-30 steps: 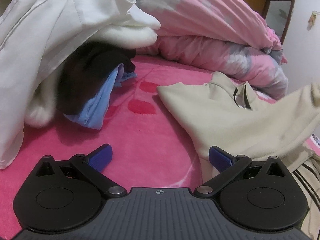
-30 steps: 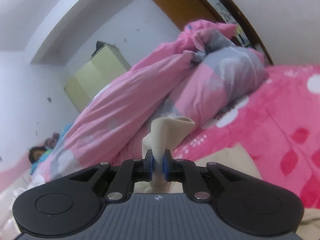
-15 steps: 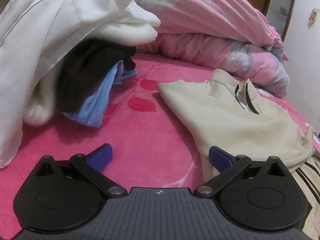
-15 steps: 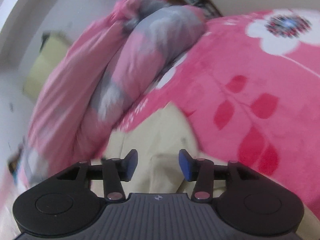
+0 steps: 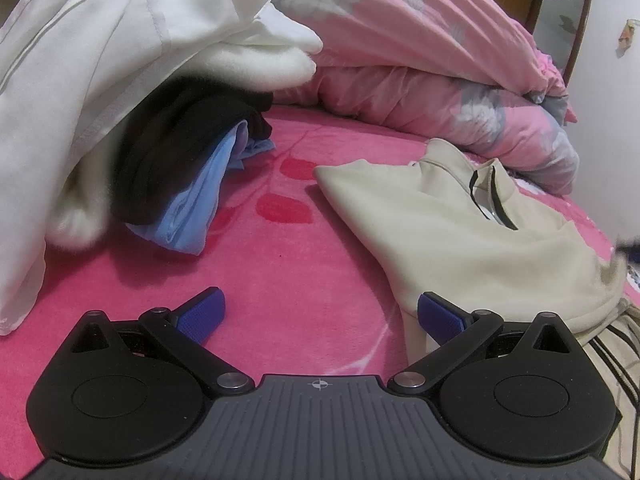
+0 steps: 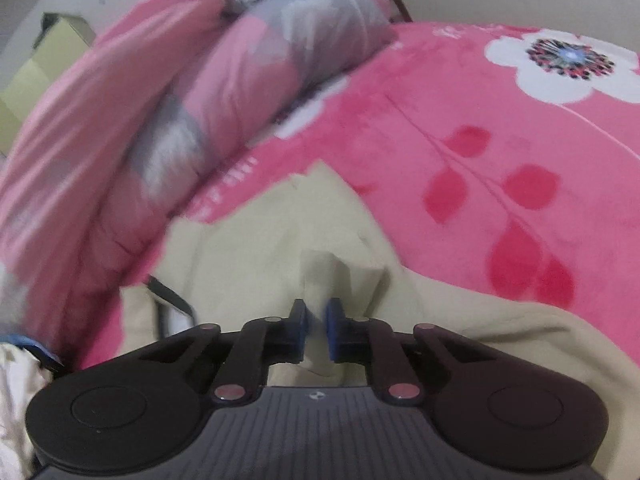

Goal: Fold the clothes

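While the left wrist view stays sharp, we see the left gripper point(image 5: 320, 312) at the bottom of the frame, jaws spread wide with nothing between them, over the pink blanket point(image 5: 280, 264). Its right blue fingertip point(image 5: 438, 316) sits just at the near edge of the beige top point(image 5: 460, 236), which lies flat at centre right with its dark-trimmed collar toward the upper right. At upper left we see a pile of white clothes point(image 5: 100, 60) over a black garment point(image 5: 180, 140) and a light blue garment point(image 5: 192, 208). Behind, across the top, is a pink and grey quilt point(image 5: 440, 60).

In the right wrist view, which is blurred, we see the right gripper point(image 6: 316, 324) at lower centre. Its jaws have just been closing and are now pinched on a raised fold of the beige top point(image 6: 260, 264), cloth sticking up between the pads. The pink blanket point(image 6: 480, 140) fills the right side; the quilt point(image 6: 200, 80) runs along the upper left.
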A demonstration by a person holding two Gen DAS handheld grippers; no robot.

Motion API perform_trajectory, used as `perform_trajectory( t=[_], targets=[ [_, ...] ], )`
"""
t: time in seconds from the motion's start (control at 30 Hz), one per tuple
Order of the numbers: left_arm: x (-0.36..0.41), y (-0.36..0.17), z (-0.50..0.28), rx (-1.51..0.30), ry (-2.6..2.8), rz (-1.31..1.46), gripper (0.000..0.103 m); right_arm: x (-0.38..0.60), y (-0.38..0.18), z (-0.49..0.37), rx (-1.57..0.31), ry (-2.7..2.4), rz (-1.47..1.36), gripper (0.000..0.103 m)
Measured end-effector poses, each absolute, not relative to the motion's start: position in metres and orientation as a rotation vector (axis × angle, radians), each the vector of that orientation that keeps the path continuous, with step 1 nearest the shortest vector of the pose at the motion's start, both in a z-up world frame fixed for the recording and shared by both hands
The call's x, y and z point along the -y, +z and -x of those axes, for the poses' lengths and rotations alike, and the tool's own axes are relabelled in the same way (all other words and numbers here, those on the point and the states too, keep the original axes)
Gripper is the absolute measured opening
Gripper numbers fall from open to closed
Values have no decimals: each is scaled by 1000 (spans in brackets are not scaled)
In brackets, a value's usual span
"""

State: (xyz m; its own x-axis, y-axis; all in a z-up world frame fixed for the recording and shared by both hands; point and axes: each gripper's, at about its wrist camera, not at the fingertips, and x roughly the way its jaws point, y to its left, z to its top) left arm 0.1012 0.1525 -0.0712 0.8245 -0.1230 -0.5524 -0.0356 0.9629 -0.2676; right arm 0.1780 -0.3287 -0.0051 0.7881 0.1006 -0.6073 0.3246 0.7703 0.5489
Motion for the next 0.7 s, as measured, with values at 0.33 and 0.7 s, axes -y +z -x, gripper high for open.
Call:
perform_trajectory(
  t=[0.33, 0.7],
  targets=[
    [-153, -71, -101, -601, -48, 273, 103, 327, 24, -160, -416, 88, -622, 10],
    [-153, -72, -102, -608, -51, 269, 103, 379, -45, -148, -586, -44, -731, 10]
  ],
)
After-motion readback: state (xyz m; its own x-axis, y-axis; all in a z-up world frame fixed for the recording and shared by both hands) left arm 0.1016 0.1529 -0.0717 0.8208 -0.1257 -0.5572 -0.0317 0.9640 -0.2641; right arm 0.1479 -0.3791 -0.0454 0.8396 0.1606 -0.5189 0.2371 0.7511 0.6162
